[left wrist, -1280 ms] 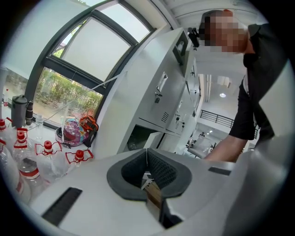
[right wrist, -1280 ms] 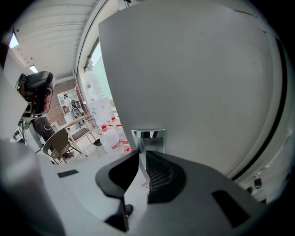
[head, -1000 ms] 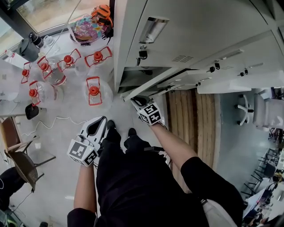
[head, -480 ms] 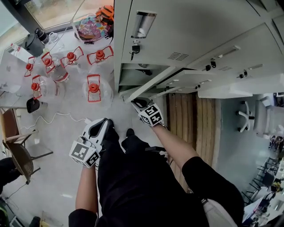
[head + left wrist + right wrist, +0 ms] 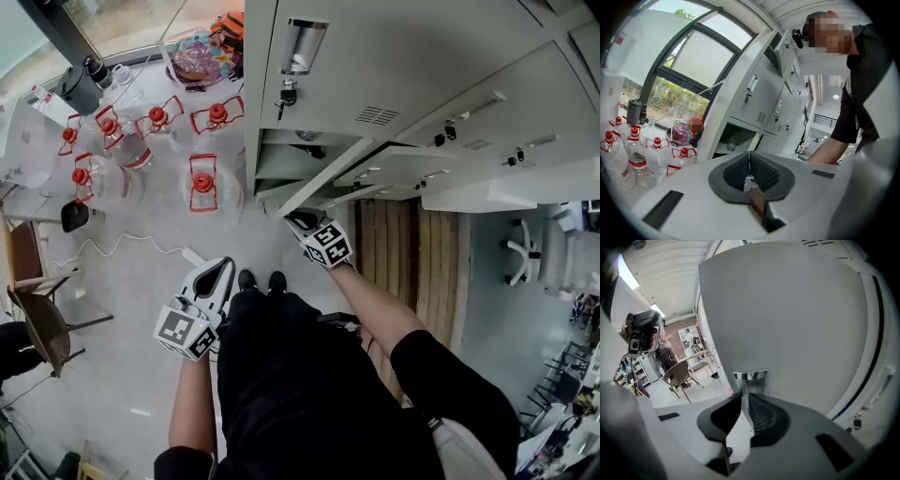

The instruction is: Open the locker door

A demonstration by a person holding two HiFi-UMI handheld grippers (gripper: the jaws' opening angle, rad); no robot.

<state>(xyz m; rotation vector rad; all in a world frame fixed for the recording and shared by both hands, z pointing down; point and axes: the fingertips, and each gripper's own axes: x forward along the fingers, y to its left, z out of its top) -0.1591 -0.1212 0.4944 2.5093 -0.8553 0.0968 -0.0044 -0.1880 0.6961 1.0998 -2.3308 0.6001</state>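
Observation:
The grey locker door [image 5: 330, 176] at the bank's bottom left stands partly swung out. In the right gripper view the door [image 5: 787, 310] fills the frame, with a chrome handle recess [image 5: 750, 376] just past the jaws. My right gripper [image 5: 298, 220] [image 5: 744, 401] is shut on the door's free edge by that recess. My left gripper [image 5: 223, 268] [image 5: 750, 161] hangs by my left leg, shut with its pads together and nothing between them. The open compartment [image 5: 736, 140] behind the door holds a small bottle [image 5: 731, 143].
Several clear water bottles with red handles [image 5: 202, 183] stand on the floor left of the lockers, with a dark kettle [image 5: 80, 89] and a colourful bag [image 5: 192, 58] behind them. A chair [image 5: 42, 323] and a white cable [image 5: 122, 246] lie to my left. Closed lockers [image 5: 422, 75] run rightward.
My right gripper has shifted slightly right and toward me with the door edge still in it. My feet have drawn together. The left gripper has stayed by my leg.

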